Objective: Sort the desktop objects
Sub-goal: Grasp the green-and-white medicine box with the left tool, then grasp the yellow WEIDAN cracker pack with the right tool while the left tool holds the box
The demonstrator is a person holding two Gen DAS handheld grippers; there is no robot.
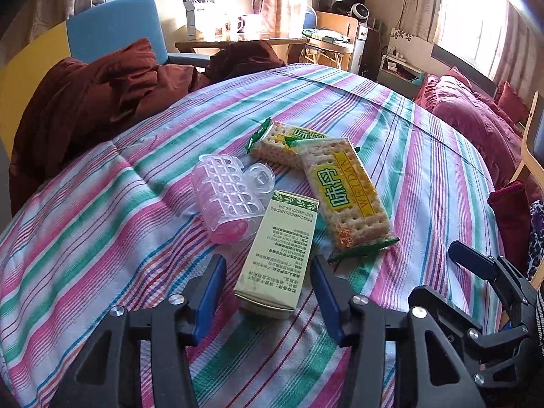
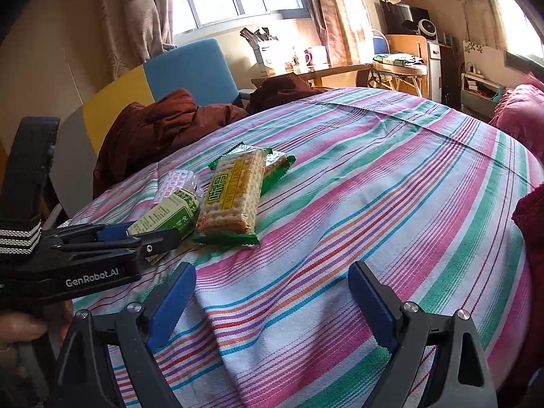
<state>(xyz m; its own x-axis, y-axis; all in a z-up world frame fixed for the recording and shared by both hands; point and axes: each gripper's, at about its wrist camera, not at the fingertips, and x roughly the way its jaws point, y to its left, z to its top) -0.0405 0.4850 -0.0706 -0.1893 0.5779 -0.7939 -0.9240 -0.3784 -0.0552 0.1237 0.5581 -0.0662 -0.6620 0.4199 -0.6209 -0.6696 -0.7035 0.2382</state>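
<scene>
On the striped bedsheet [image 1: 425,170] lie a pale green box [image 1: 278,248], a clear pink hair roller [image 1: 224,197] and two cracker packs, one nearer [image 1: 346,193] and one behind it [image 1: 282,142]. My left gripper [image 1: 268,265] is open, and its blue pads straddle the near end of the box. The right wrist view shows that left gripper [image 2: 149,238] from the side at the box [image 2: 166,217], with the roller [image 2: 173,180] and the packs [image 2: 234,193] beyond. My right gripper [image 2: 272,272] hangs open over bare sheet, with nothing between its fingers.
A dark red blanket [image 1: 85,102] is heaped at the left edge of the bed, in front of a blue chair [image 1: 115,27]. A pink quilt [image 1: 476,119] lies at the right. A wooden table [image 1: 238,42] with mugs stands behind. A hand [image 2: 17,333] holds the left gripper.
</scene>
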